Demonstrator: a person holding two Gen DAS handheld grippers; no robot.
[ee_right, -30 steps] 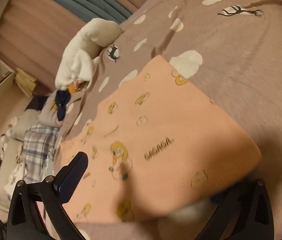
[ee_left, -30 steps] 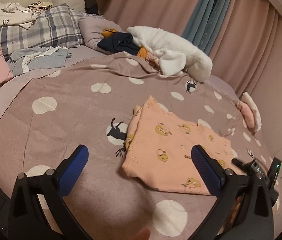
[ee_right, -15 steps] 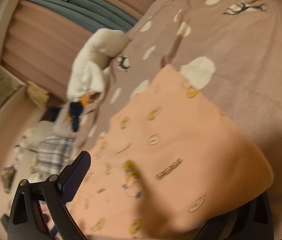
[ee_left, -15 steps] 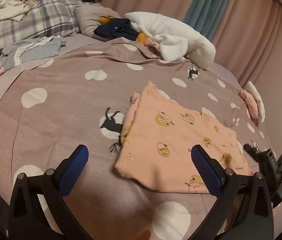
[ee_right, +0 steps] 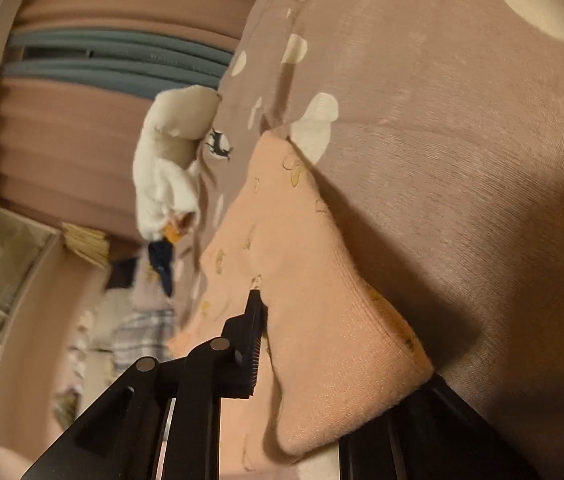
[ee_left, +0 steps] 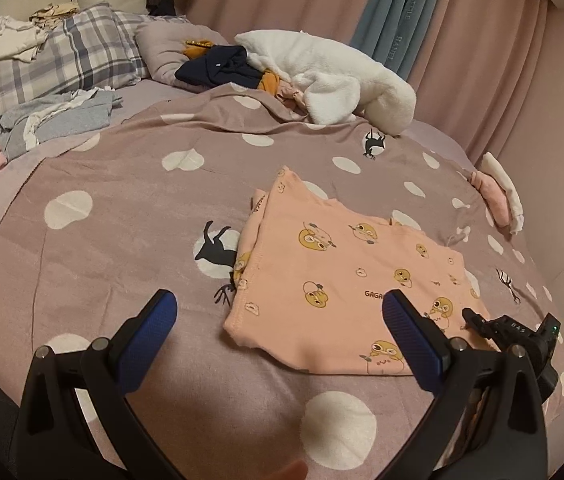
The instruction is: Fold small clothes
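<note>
A peach garment (ee_left: pixel 334 276) with yellow cartoon prints lies folded on the mauve spotted blanket (ee_left: pixel 121 208). My left gripper (ee_left: pixel 277 332) is open and empty, hovering above the blanket just in front of the garment's near left corner. My right gripper (ee_left: pixel 510 330) shows at the garment's near right corner in the left wrist view. In the right wrist view the right gripper (ee_right: pixel 302 364) is shut on the garment's edge (ee_right: pixel 322 280), with the cloth bunched between its jaws.
A white fluffy blanket (ee_left: pixel 334 76) and dark clothes (ee_left: pixel 217 66) are heaped at the bed's far side. Plaid pillows (ee_left: pixel 53 60) and grey clothes (ee_left: pixel 57 120) lie far left. A folded pink and white stack (ee_left: pixel 498 196) sits at the right edge, with curtains (ee_left: pixel 462 32) behind.
My right gripper has closed on the near right edge of the peach garment and tilted. My left gripper stays open and has shifted only slightly.
</note>
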